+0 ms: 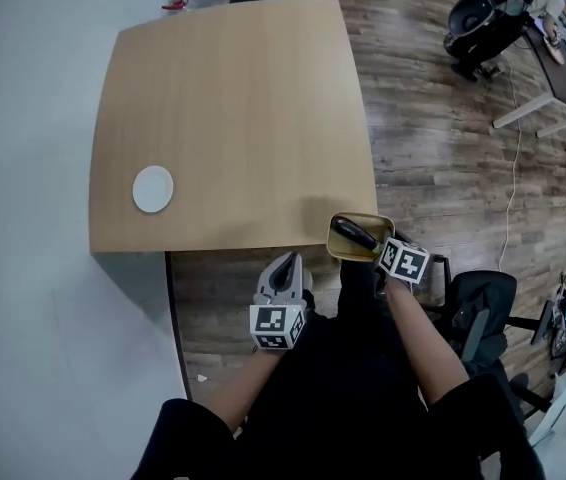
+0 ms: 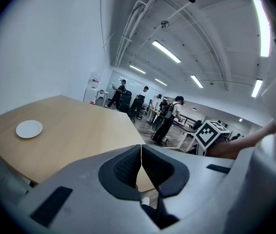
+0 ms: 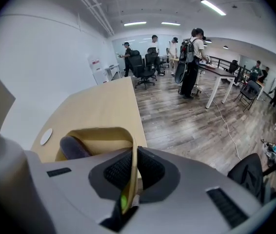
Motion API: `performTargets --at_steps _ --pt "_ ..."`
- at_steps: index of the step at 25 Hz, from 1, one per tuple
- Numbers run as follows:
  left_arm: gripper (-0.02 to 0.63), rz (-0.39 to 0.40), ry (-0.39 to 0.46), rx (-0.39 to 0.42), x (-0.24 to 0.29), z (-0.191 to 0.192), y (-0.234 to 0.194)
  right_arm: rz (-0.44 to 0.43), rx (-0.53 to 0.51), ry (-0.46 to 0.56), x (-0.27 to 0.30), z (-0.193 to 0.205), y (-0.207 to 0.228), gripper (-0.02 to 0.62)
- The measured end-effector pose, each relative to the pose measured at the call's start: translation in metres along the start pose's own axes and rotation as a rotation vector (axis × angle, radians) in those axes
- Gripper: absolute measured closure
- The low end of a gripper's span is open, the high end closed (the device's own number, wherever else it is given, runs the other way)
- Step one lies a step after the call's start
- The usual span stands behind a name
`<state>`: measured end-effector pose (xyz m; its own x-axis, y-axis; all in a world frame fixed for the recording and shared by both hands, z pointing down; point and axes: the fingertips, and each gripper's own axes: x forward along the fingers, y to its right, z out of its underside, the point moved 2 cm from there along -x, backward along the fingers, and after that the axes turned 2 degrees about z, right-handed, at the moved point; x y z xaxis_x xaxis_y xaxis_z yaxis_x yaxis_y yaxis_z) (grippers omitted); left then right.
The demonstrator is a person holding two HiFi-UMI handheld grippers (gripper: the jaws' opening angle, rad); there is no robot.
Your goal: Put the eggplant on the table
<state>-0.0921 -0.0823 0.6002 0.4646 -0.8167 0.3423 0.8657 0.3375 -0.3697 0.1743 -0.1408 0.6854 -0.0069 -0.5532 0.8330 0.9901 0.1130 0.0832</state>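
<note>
A dark purple eggplant (image 1: pixel 355 234) (image 3: pixel 73 147) lies in a tan tray (image 1: pixel 363 217) (image 3: pixel 104 130). The tray hangs over the front right corner of the wooden table (image 1: pixel 233 118) (image 3: pixel 99 106). My right gripper (image 1: pixel 376 256) (image 3: pixel 134 167) is shut on the tray's near rim, with the thin wall pinched between its pads. My left gripper (image 1: pixel 285 264) (image 2: pixel 141 152) is shut and empty. It is held just short of the table's (image 2: pixel 79 130) front edge, to the left of the tray.
A small white plate (image 1: pixel 153 189) (image 2: pixel 29 128) (image 3: pixel 46 136) lies on the table's left part. A black office chair (image 1: pixel 483 308) stands at my right over wood flooring. Far off are desks, chairs and several people. A white wall runs along the table's left side.
</note>
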Motion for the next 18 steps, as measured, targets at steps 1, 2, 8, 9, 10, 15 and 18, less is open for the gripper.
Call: performTargets --at_steps 1,2,8,9,10,15,18 --pt "0.589 -0.016 0.006 -0.012 0.001 0.001 -0.004 -0.004 -0.012 -0.005 0.009 -0.003 -0.001 0.528" --pt "0.589 -0.034 0.013 -0.030 0.002 0.001 -0.010 -0.009 -0.022 -0.011 0.019 -0.005 -0.002 0.528" --pt "0.589 -0.117 0.021 -0.040 0.003 -0.010 -0.030 -0.065 -0.093 -0.039 0.070 -0.008 -0.009 0.528" --pt "0.589 -0.128 0.018 -0.027 0.005 -0.013 -0.032 -0.071 -0.105 -0.048 0.077 -0.008 -0.010 0.528" --pt "0.589 -0.137 0.014 -0.023 0.007 -0.014 -0.032 -0.075 -0.111 -0.061 0.083 -0.006 -0.011 0.528" --pt "0.589 -0.152 -0.039 -0.016 0.020 -0.008 -0.029 -0.096 -0.109 -0.130 0.106 0.009 -0.019 0.528" --pt "0.589 -0.165 -0.066 -0.020 0.023 -0.003 -0.027 -0.109 -0.094 -0.164 0.113 0.019 -0.023 0.526"
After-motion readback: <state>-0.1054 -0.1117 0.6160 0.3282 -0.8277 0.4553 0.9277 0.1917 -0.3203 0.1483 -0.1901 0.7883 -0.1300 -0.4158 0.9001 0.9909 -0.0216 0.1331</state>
